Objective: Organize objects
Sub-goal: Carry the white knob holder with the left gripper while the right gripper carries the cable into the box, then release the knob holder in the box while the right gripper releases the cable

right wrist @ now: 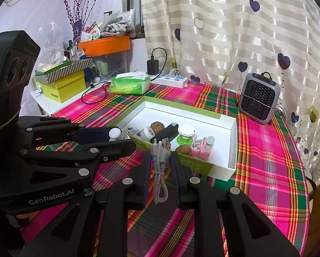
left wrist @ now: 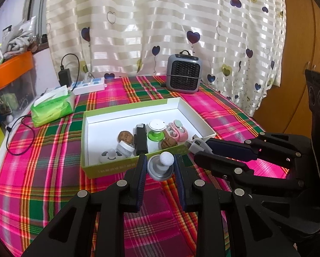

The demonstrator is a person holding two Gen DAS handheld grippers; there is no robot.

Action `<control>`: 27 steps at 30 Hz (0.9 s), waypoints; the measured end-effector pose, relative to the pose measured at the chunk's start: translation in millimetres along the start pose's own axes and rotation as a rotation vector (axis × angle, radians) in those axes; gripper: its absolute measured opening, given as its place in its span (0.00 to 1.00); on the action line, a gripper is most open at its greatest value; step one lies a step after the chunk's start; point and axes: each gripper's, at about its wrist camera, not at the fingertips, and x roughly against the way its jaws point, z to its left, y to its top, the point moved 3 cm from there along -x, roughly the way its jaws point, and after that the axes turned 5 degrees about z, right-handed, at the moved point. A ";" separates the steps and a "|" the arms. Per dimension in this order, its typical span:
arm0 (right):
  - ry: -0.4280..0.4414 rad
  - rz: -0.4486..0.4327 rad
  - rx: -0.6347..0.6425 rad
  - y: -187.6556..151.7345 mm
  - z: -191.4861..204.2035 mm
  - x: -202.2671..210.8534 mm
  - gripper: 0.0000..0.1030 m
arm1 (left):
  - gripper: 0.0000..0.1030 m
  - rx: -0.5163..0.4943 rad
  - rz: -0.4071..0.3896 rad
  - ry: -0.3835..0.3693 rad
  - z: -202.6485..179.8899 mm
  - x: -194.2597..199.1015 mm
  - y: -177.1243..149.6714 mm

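A green box with a white inside sits on the plaid table and holds several small items: two walnuts, a black case, a green-and-white stand, a pink case. My left gripper is shut on a grey knob with a white ball top, just in front of the box's near wall. My right gripper is shut on a coiled white USB cable, at the box's near edge. The right gripper also shows in the left wrist view.
A grey mini heater stands behind the box. A green tissue pack, a white power strip with a black charger, and stacked boxes lie at the left. A curtain hangs behind.
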 end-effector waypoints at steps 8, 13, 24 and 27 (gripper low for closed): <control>-0.006 0.007 0.008 8.0 -5.8 -9.7 0.19 | 0.23 -0.022 0.013 0.017 0.6 -12.2 7.2; -0.008 0.020 0.008 15.5 -14.2 -21.9 0.19 | 0.23 -0.021 0.015 0.012 6.4 -24.2 17.2; -0.035 0.096 -0.004 26.1 -41.3 -66.5 0.19 | 0.23 0.018 0.028 0.030 26.6 -61.4 38.3; -0.030 0.113 0.004 27.1 -43.2 -76.2 0.19 | 0.23 0.023 0.037 0.041 31.9 -70.4 40.5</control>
